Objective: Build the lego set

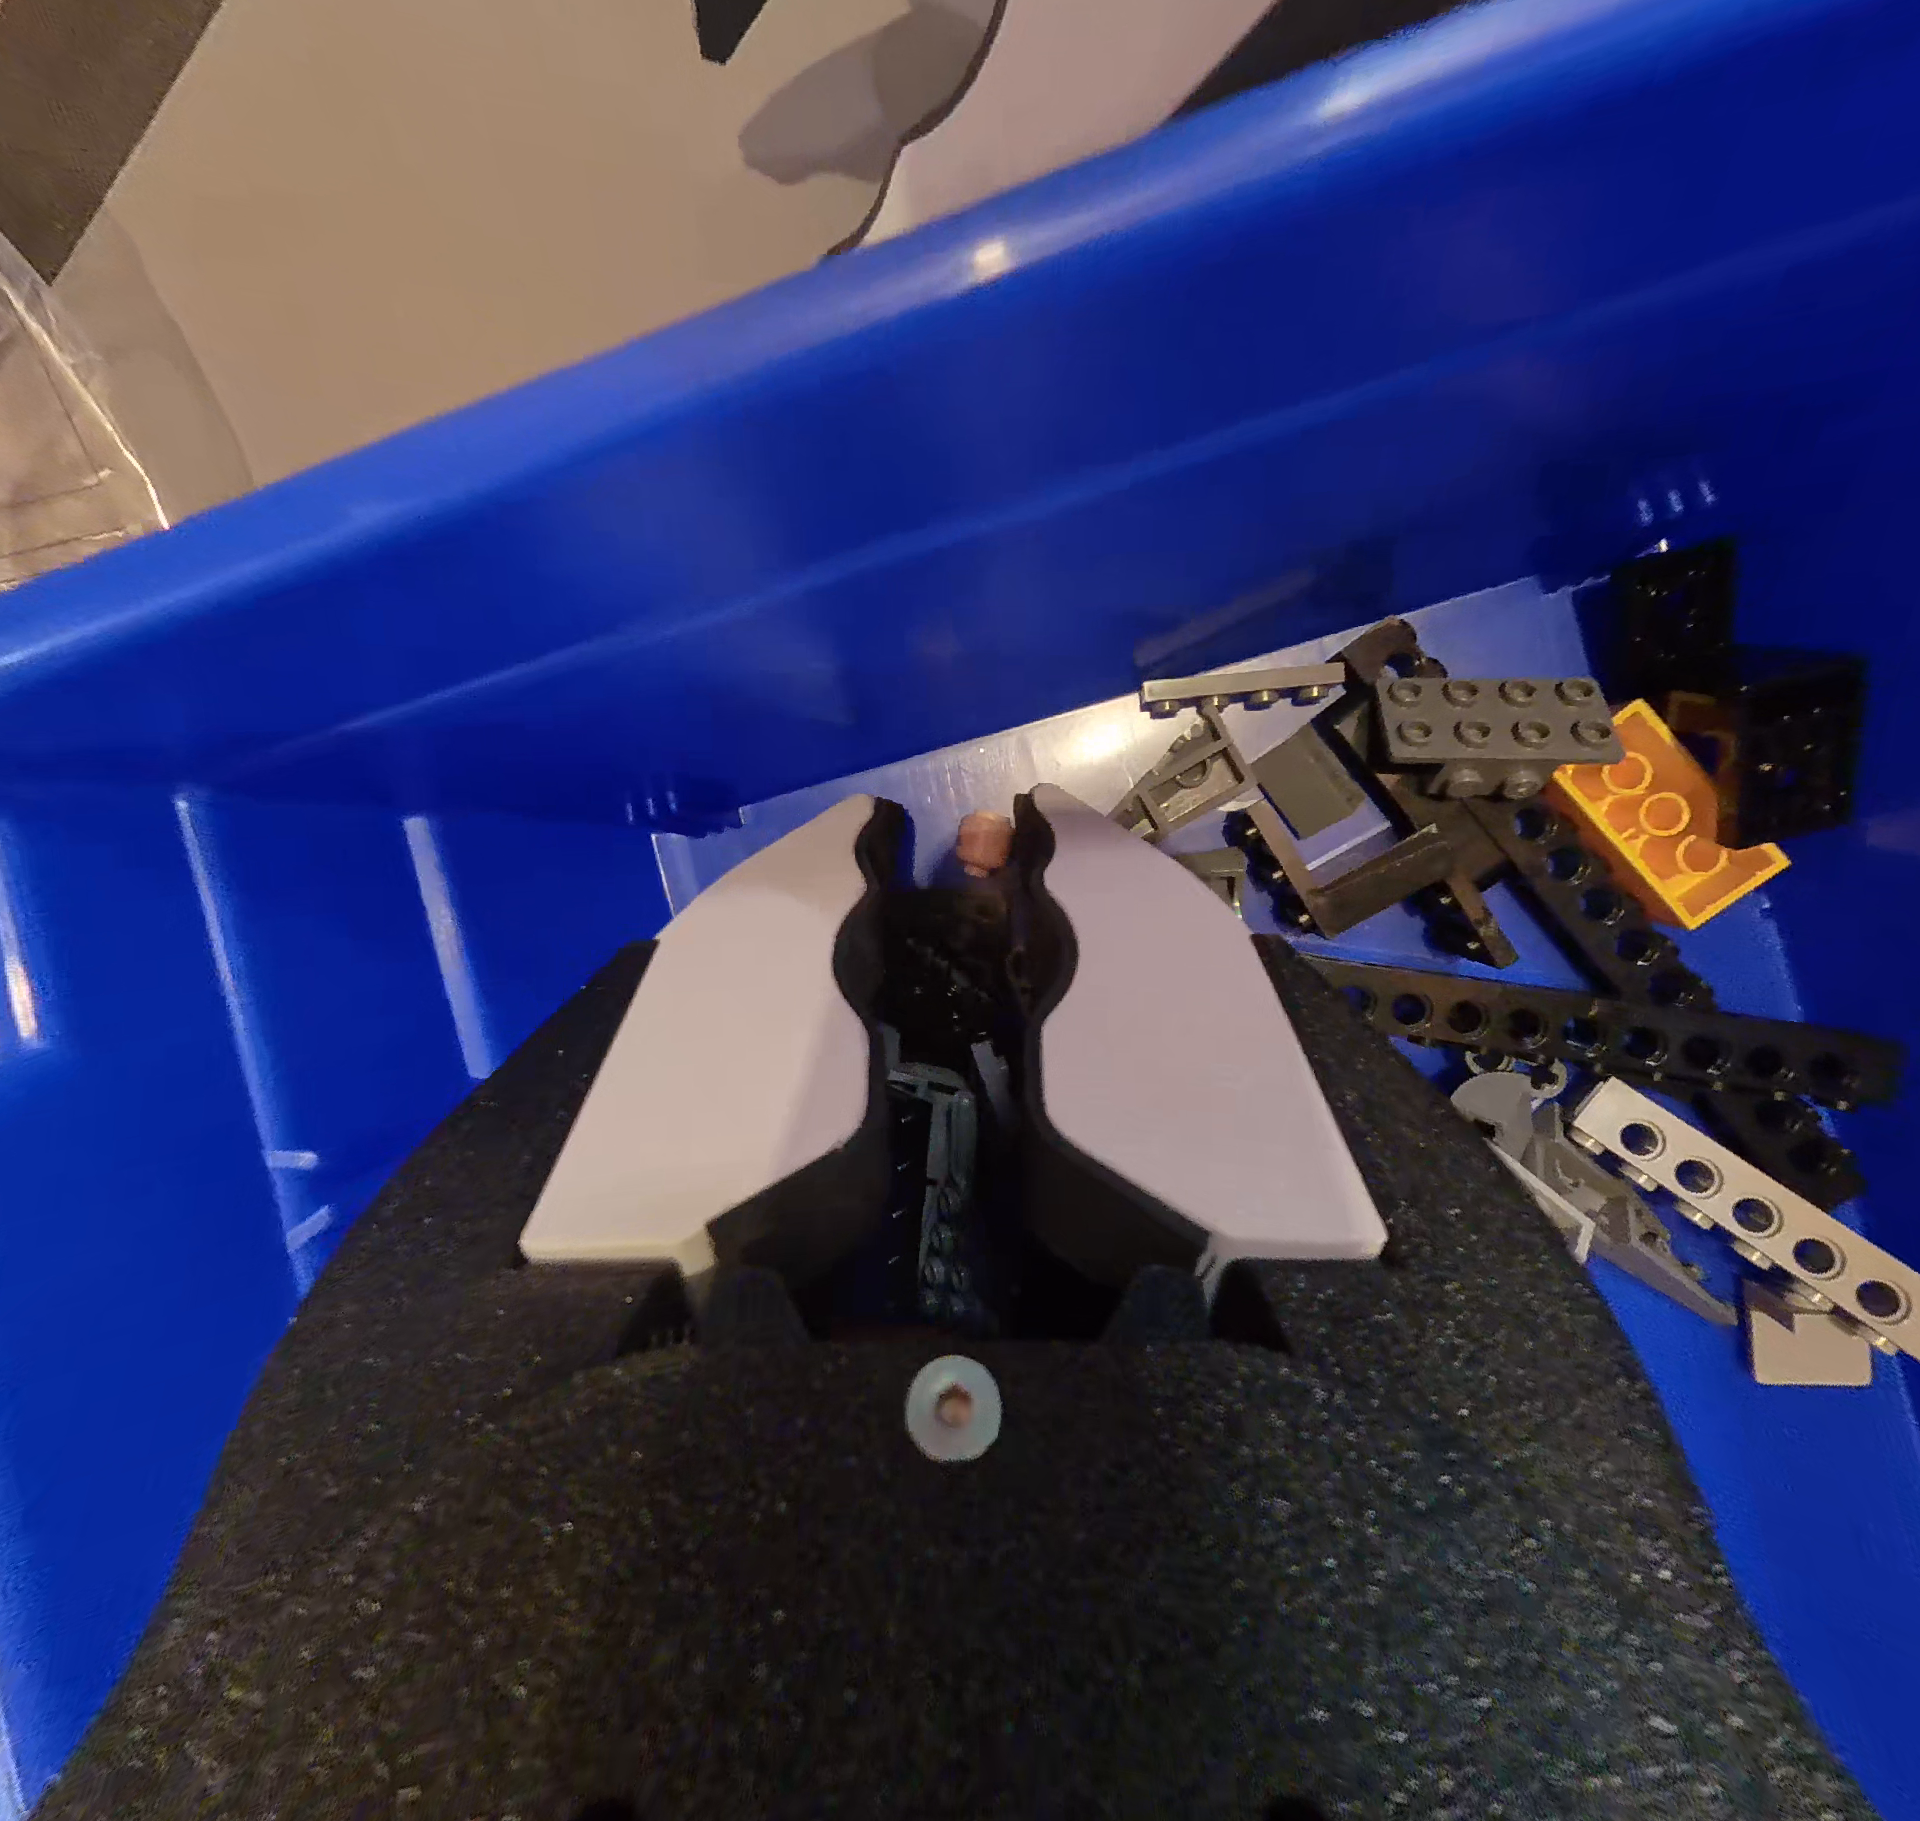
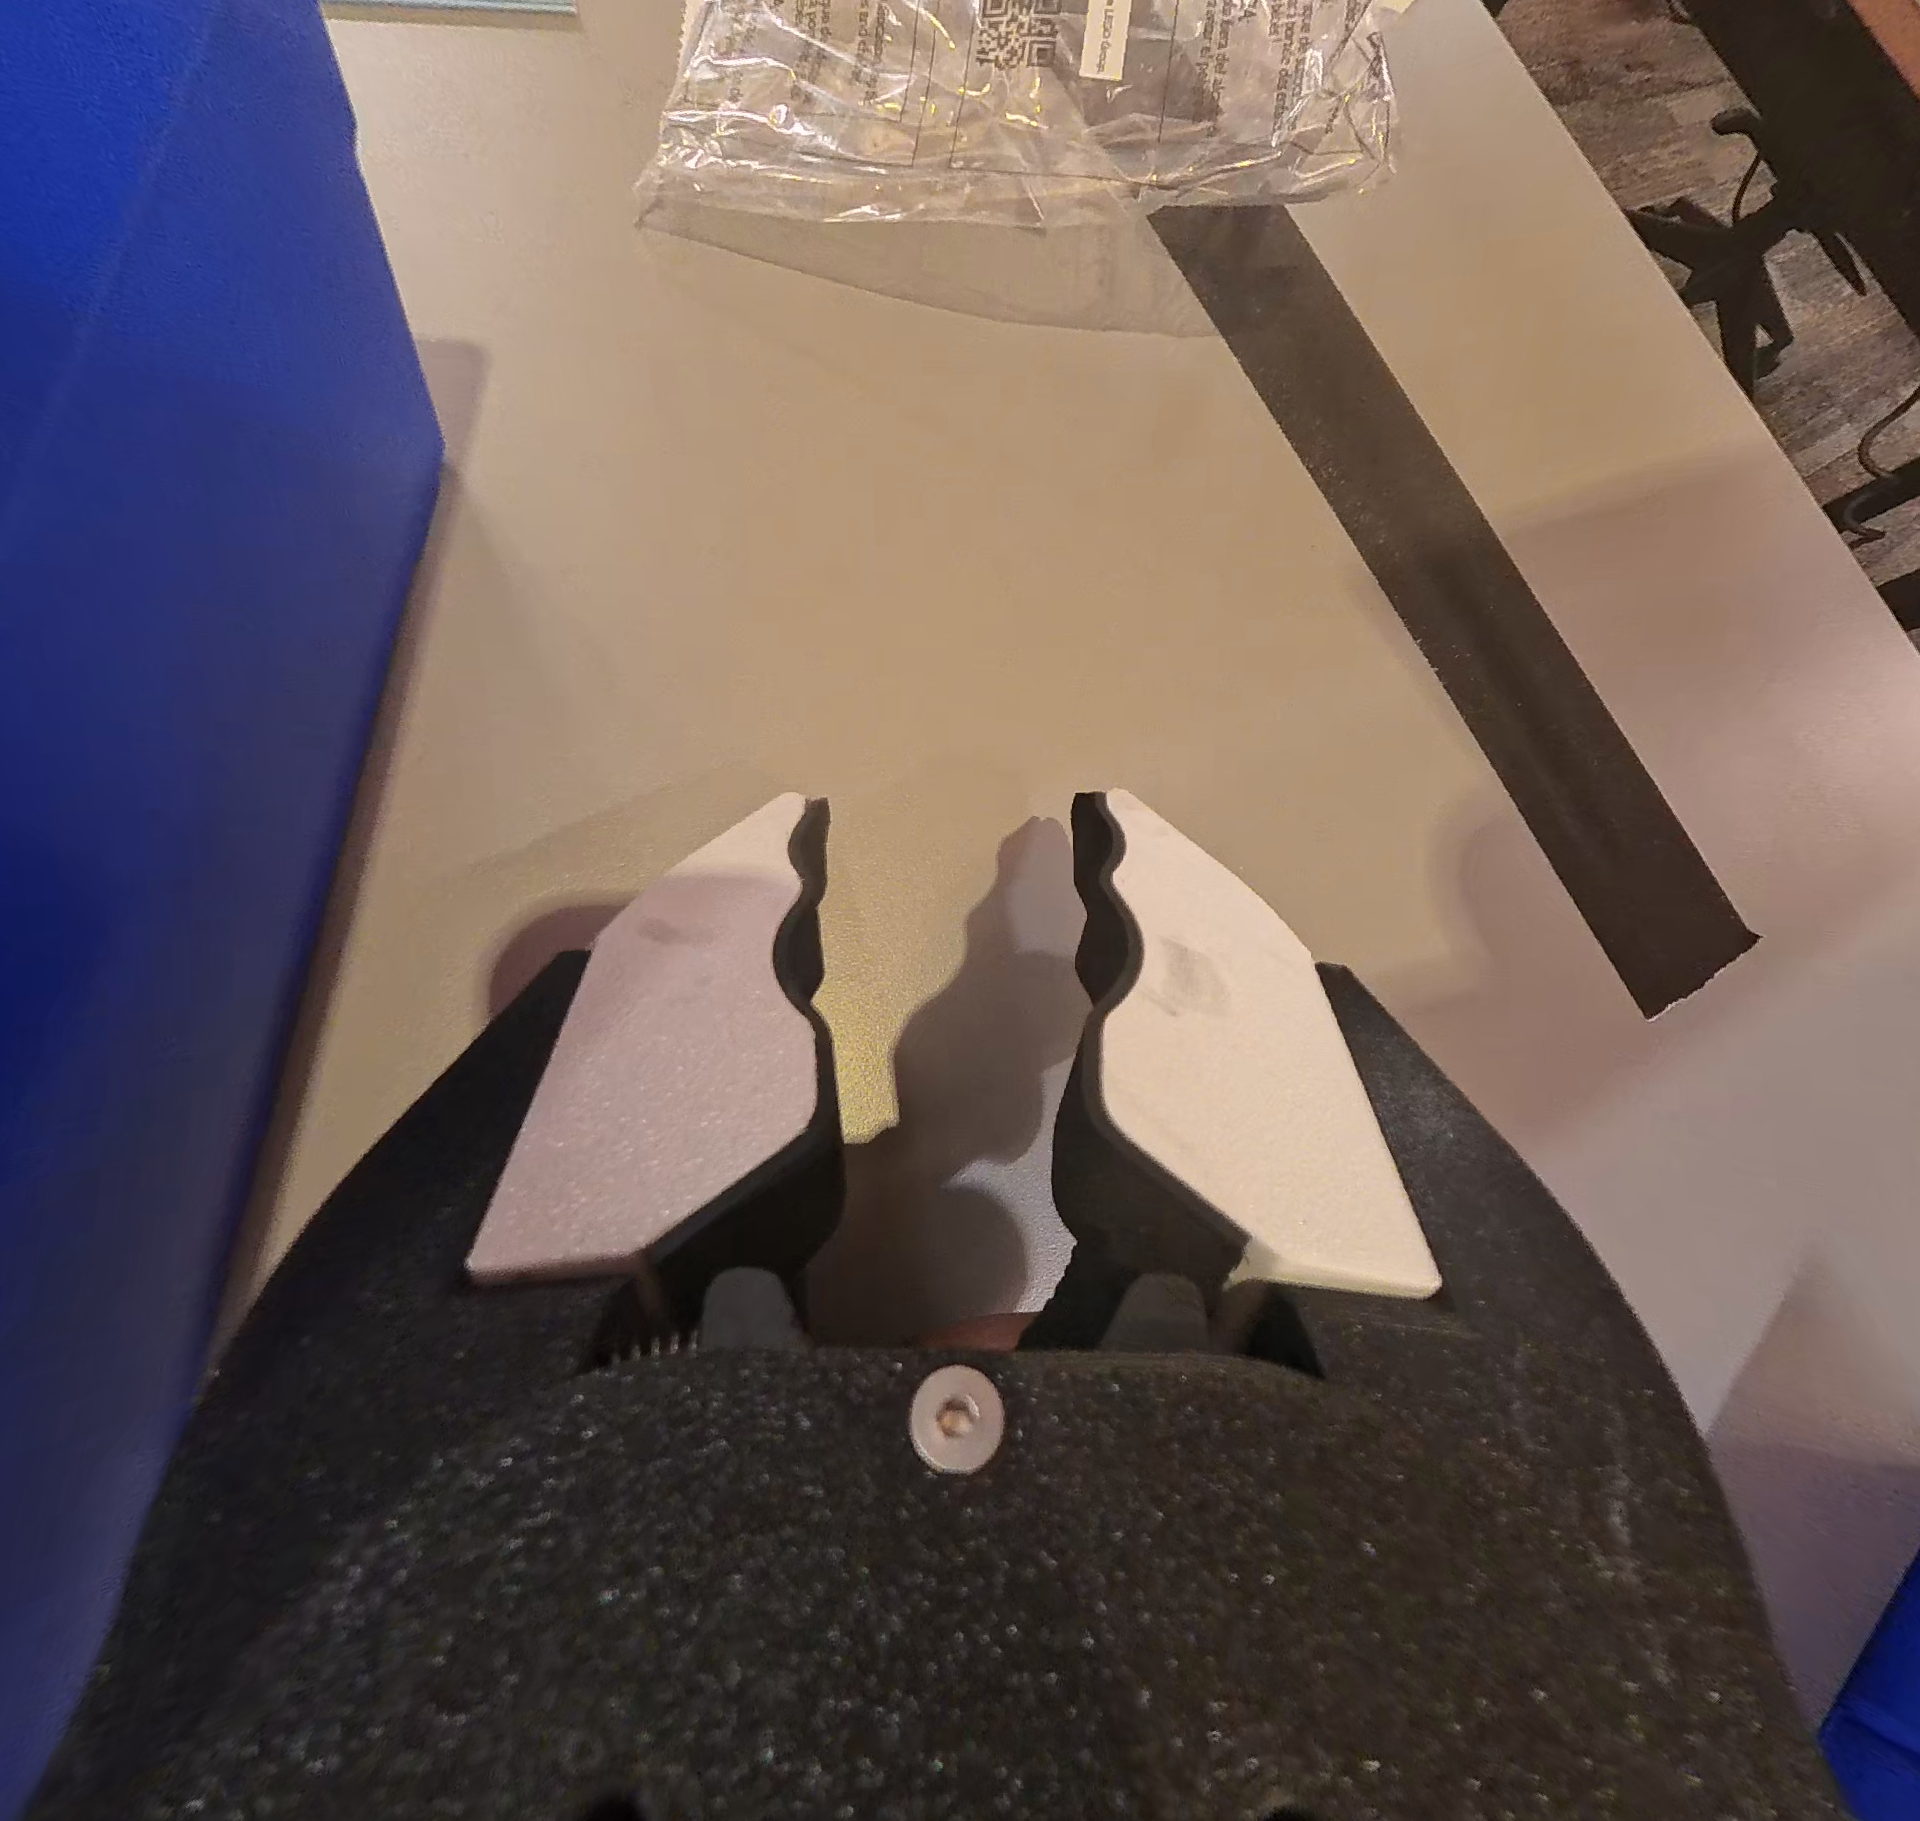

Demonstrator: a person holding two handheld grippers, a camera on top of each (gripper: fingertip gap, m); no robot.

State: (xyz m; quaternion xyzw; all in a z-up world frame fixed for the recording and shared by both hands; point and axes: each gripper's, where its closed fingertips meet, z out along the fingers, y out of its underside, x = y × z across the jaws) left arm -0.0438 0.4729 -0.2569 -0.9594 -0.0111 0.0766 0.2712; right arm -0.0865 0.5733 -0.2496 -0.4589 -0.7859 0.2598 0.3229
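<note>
My left gripper [image 1: 956, 826] reaches into a blue plastic bin [image 1: 935, 483], close to its floor by the far wall. It is shut on a black toy-brick piece [image 1: 945, 950] that fills the hollow between the pads. A small pinkish round knob [image 1: 982, 836] on that piece sticks out at the fingertips, against the right finger. A pile of loose bricks lies just to the right: a dark grey studded plate [image 1: 1496, 732], an orange brick [image 1: 1662, 826], black holed beams [image 1: 1621, 1023] and a light grey holed beam [image 1: 1756, 1210]. My right gripper [image 2: 951, 815] is open and empty above the beige table [image 2: 935, 576].
The bin's outer wall [image 2: 177, 524] stands close on the left of the right gripper. A crumpled clear plastic bag [image 2: 1018, 57] lies at the table's far side. A black strip [image 2: 1455, 566] runs diagonally across the table on the right, and the table edge lies beyond it. It is some 7 cm from my left tips to the dark grey studded plate [image 1: 1496, 732].
</note>
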